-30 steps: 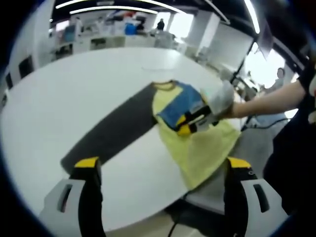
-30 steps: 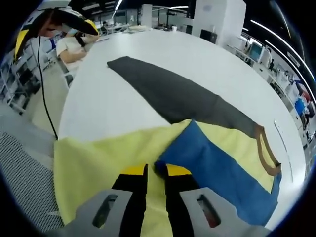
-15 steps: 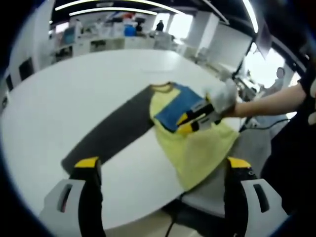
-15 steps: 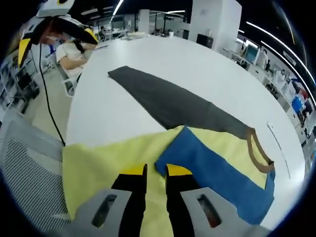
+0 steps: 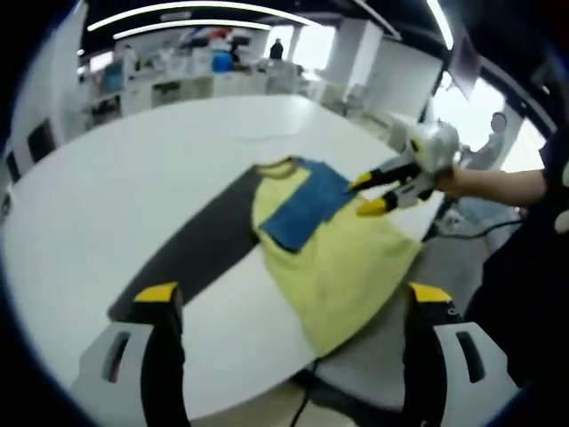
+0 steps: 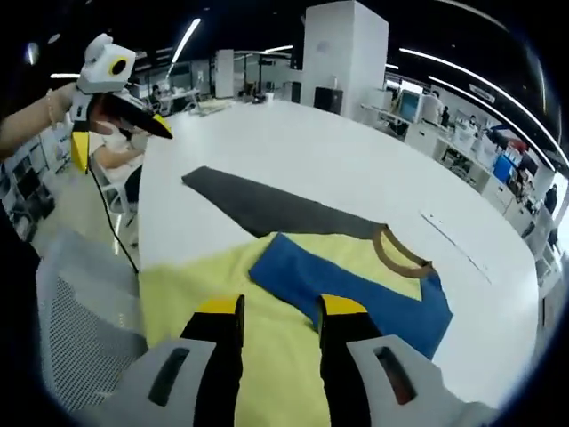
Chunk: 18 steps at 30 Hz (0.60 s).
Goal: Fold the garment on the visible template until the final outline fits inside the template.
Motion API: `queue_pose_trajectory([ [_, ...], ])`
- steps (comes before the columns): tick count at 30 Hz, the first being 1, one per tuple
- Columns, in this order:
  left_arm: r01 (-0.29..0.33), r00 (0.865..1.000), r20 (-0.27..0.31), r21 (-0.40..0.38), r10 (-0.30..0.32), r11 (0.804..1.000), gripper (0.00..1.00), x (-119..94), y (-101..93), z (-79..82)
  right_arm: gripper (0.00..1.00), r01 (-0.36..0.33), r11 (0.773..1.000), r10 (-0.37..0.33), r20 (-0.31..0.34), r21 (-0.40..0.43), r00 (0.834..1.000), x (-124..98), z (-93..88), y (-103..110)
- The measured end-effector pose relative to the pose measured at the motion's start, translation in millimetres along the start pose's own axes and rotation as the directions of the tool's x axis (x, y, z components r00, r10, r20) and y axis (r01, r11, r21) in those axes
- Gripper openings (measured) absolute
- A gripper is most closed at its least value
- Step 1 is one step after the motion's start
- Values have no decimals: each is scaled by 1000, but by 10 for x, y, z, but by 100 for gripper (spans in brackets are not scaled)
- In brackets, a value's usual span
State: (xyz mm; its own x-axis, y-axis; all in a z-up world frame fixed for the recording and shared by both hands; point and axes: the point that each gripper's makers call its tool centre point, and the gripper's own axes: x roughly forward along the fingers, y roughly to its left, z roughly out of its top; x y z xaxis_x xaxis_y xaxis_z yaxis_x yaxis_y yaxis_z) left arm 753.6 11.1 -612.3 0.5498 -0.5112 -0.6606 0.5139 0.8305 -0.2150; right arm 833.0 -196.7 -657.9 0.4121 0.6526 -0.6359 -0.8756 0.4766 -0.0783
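Note:
A yellow shirt [image 5: 342, 262] with a brown collar [image 5: 280, 167] lies at the near edge of the white table [image 5: 133, 169], its hem hanging over the rim. A blue sleeve [image 5: 302, 209] is folded flat across its chest. The dark grey template [image 5: 191, 253] stretches away from under the collar end. My right gripper [image 5: 369, 196] hovers above the shirt's right side, open and holding nothing. In the right gripper view its jaws [image 6: 280, 307] stand apart over the yellow shirt [image 6: 204, 285], just short of the blue sleeve [image 6: 356, 289]. My left gripper [image 5: 293, 298] is wide open, well back from the table.
A grey mesh chair [image 6: 80, 338] stands against the table edge below the hanging hem. A black cable [image 6: 111, 222] hangs from the left gripper [image 6: 111, 84], held up at the far left. Desks and shelves line the room beyond the table.
My right gripper has let go of the blue sleeve and lifted up and back off the shirt. The sleeve now lies flat on the yellow body. The left gripper stays open.

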Motion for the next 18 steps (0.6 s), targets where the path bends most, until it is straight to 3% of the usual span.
queue_pose_trajectory([
  [5, -5, 1000, 17, -12, 5, 1000, 100, -41, -73, 43, 48, 33, 998, -35, 30, 57, 999, -348, -83, -118],
  [9, -15, 1000, 12, -12, 16, 1000, 100, -58, -147, 80, 59, 38, 984, -54, 84, 173, 995, -639, -78, -191],
  [18, -34, 999, 21, 8, 34, 999, 100, -114, -273, 201, 79, 70, 970, -97, 105, 235, 990, -1229, -220, -347],
])
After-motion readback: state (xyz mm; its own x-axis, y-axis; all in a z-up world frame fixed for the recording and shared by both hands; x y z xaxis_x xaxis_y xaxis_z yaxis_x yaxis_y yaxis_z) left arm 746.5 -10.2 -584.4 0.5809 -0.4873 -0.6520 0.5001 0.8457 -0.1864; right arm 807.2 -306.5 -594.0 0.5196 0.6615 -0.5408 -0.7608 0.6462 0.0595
